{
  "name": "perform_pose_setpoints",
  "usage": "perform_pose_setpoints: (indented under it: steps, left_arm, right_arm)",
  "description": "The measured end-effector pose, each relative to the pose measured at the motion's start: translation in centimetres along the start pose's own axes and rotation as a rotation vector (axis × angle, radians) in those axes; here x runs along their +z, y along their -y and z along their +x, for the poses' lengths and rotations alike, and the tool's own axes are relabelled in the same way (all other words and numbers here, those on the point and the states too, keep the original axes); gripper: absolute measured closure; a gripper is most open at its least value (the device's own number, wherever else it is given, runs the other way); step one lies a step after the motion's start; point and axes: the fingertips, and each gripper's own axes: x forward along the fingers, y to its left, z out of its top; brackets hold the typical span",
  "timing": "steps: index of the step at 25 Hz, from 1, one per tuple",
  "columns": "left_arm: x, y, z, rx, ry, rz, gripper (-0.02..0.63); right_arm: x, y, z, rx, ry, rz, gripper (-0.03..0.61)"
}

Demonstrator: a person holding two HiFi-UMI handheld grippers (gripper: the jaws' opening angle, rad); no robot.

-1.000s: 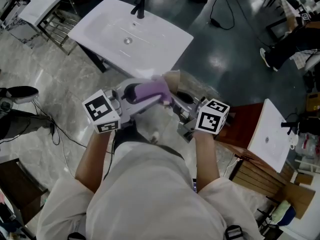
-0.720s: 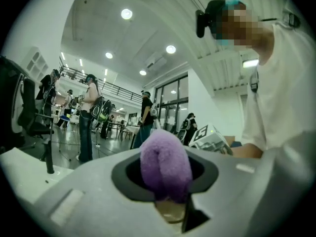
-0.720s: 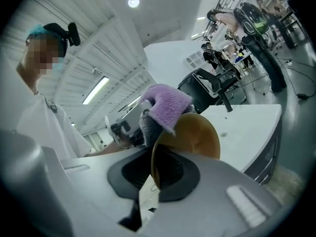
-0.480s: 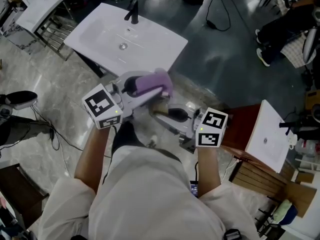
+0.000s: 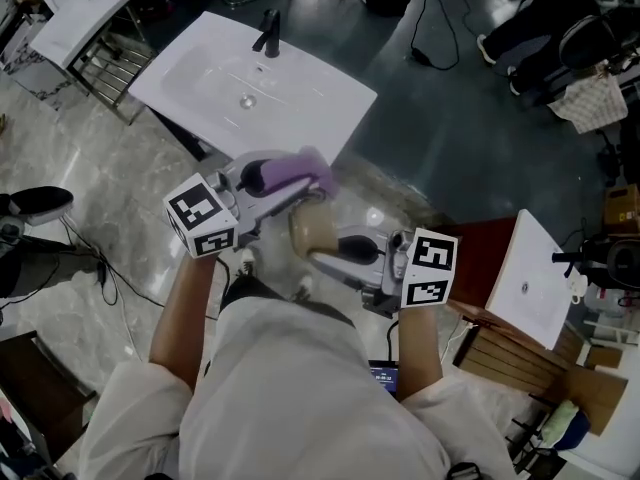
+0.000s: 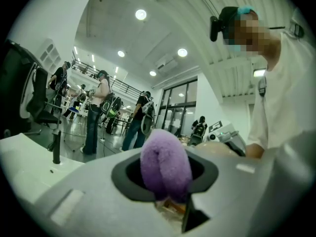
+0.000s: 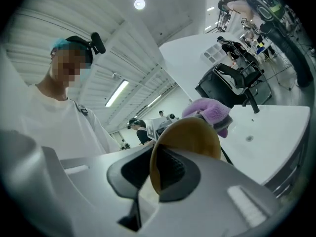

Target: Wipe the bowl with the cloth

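Note:
My left gripper (image 5: 296, 182) is shut on a folded purple cloth (image 5: 291, 172), which bulges out between its jaws (image 6: 164, 168). My right gripper (image 5: 328, 247) grips the rim of a tan bowl (image 5: 311, 230), held on edge just below and right of the cloth. In the right gripper view the bowl's rim (image 7: 189, 143) sits between the jaws, with the cloth (image 7: 209, 110) just beyond it. The right jaws have just been opening a little, and the rim is still between them. Cloth and bowl look slightly apart.
A white washbasin (image 5: 215, 90) with a black tap (image 5: 268, 34) stands beyond the grippers. A second basin (image 5: 530, 286) rests on a wooden stand at the right, and a third (image 5: 75, 10) at the top left. Cables and other people's feet lie on the floor.
The bowl has come away from behind the cloth and moved down and left with the right gripper. The left gripper and cloth have shifted a little left.

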Motion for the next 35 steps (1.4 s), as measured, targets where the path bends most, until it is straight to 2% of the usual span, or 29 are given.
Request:
perform_pose_setpoints:
  steps: [6,10,17,23,30,35]
  left_arm:
    - [0.5,-2.2,-2.5,-0.023,-0.016,-0.007,0.499]
    - [0.4,-5.5,-5.7,-0.043,-0.019,-0.019,0.499]
    - [-2.0,-8.6,-7.7,-0.079,-0.064,-0.047,0.499]
    - [-4.0,-8.0,-8.6,-0.167,-0.087,-0.081,0.499]
    - [-4.8,-8.9,-9.8,-0.215,-0.076,-0.141,0.499]
    - [-5.4,-9.6,-9.6,-0.238,-0.099,-0.165,0.499]
  right_arm:
    - [2.7,-1.0,2.4,0.067,0.086,0.001,0.554]
    - [4.4,0.4,6.4,0.076,0.136,0.012,0.554]
    - [6.8,3.0,9.0,0.069,0.235,0.042,0.557]
    - [8.6,5.6,10.6,-0.029,0.294,0.038,0.563]
    - [9.7,8.4,12.9,-0.136,0.322,0.023,0.563]
    - [10.3,12.6,12.9,-0.270,0.351,0.039,0.564]
